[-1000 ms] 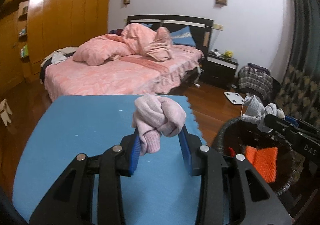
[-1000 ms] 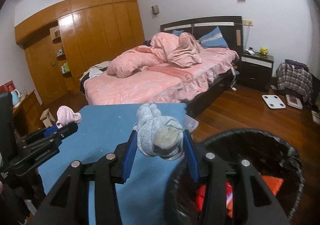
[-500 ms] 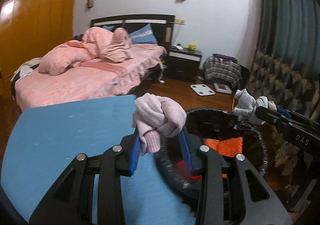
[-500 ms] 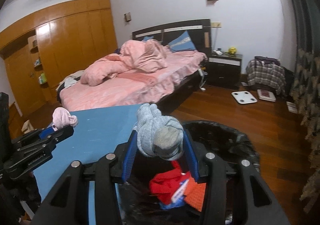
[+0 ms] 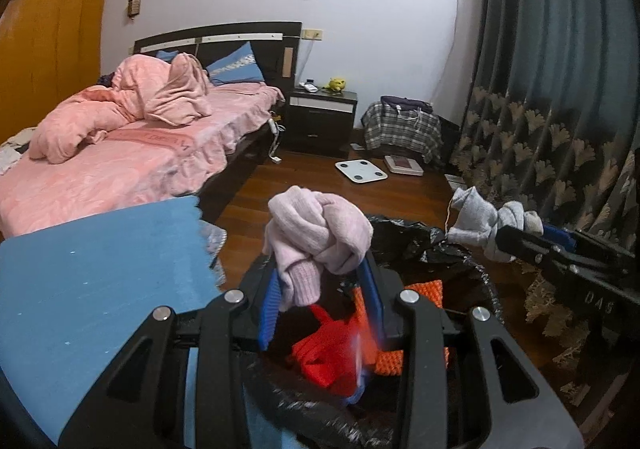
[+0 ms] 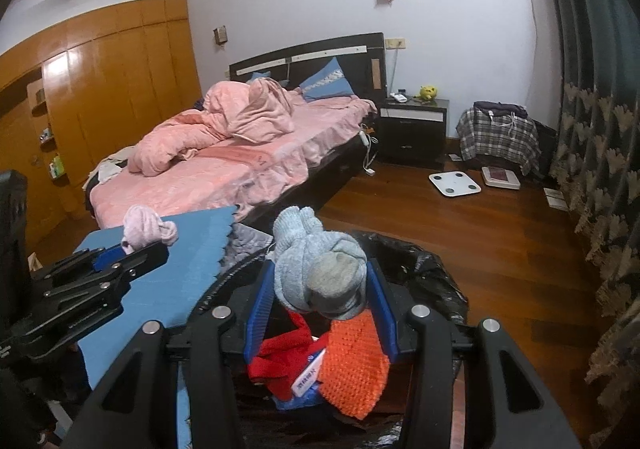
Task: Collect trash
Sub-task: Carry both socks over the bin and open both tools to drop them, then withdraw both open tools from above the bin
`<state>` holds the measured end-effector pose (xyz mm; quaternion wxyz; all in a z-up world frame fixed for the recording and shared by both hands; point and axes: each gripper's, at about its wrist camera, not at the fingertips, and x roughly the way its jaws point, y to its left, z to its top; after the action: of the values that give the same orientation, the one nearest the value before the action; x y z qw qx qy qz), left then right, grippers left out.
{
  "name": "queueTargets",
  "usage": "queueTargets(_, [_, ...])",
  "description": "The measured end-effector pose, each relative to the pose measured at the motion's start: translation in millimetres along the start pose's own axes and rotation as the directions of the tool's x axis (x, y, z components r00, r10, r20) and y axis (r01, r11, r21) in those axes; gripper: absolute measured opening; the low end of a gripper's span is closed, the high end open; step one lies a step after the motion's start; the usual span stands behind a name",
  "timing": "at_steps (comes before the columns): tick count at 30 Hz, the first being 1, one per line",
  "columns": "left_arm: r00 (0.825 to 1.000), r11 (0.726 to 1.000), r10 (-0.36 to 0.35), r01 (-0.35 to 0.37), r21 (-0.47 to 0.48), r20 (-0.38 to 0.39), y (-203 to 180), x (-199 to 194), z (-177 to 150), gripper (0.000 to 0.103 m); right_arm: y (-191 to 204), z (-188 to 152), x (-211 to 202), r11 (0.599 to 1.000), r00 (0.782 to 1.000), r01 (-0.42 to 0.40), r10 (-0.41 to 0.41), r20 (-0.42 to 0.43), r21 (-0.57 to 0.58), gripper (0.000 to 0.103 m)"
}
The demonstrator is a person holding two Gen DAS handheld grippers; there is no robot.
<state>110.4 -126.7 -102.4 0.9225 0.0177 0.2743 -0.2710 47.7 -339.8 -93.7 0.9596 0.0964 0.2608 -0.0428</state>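
Observation:
My left gripper [image 5: 320, 289] is shut on a knotted pink sock bundle [image 5: 316, 237], held over a bin lined with a black bag [image 5: 404, 237]. My right gripper [image 6: 320, 297] is shut on a knotted grey sock bundle [image 6: 320, 269], also above the bin [image 6: 424, 261]. Red and orange cloth [image 6: 352, 365] and a small packet lie inside the bin. From the left wrist view the right gripper [image 5: 516, 239] with its grey bundle [image 5: 484, 221] comes in from the right. In the right wrist view, the left gripper [image 6: 128, 253] and pink bundle [image 6: 146, 225] show at the left.
A blue mat-covered table [image 5: 100, 281] lies left of the bin. Beyond it are a bed with pink bedding [image 5: 120, 153], a dark nightstand [image 5: 322, 121], a white scale [image 5: 360, 171] on the wooden floor and patterned curtains [image 5: 560, 109] on the right.
Both grippers have swung right, off the blue table to above the bin, each still holding its sock bundle. The bin's contents now lie directly under the fingers.

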Motion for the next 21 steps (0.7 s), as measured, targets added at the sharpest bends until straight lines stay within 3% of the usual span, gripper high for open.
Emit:
queueTargets(9, [0.997,0.998,-0.069,0.069,-0.001,-0.037,-9.3,35.8,2.8,0.038,-20.3,-3.0,19.6,1.000,0.999,0.016,-0.016,-0.031,0.008,0.045])
queueTargets(13, [0.995,0.996,-0.088,0.087,-0.012,-0.046,-8.5,41.7,1.2,0.062,-24.5,-4.5,28.4,0.999,0.998,0.038,-0.038,-0.045,-0.003,0.052])
queueTargets(18, [0.997,0.997,-0.074,0.073,-0.026,-0.037,0.8,35.7,4.4,0.075,-30.9,-3.1,27.0,0.998,0.998,0.056,-0.056,-0.035,0.007,0.075])
queueTargets(20, [0.998,0.998,-0.054,0.053,-0.027,-0.030,6.2,28.0,6.3,0.082,-31.5,-2.6,22.9,0.998,0.997,0.068,-0.067,-0.024,0.014,0.094])
queueTargets(21, [0.999,0.999,-0.045,0.044,-0.029,-0.026,9.1,23.6,6.6,0.083,-30.8,-1.6,20.9,0.998,0.998,0.068,-0.068,-0.019,0.017,0.095])
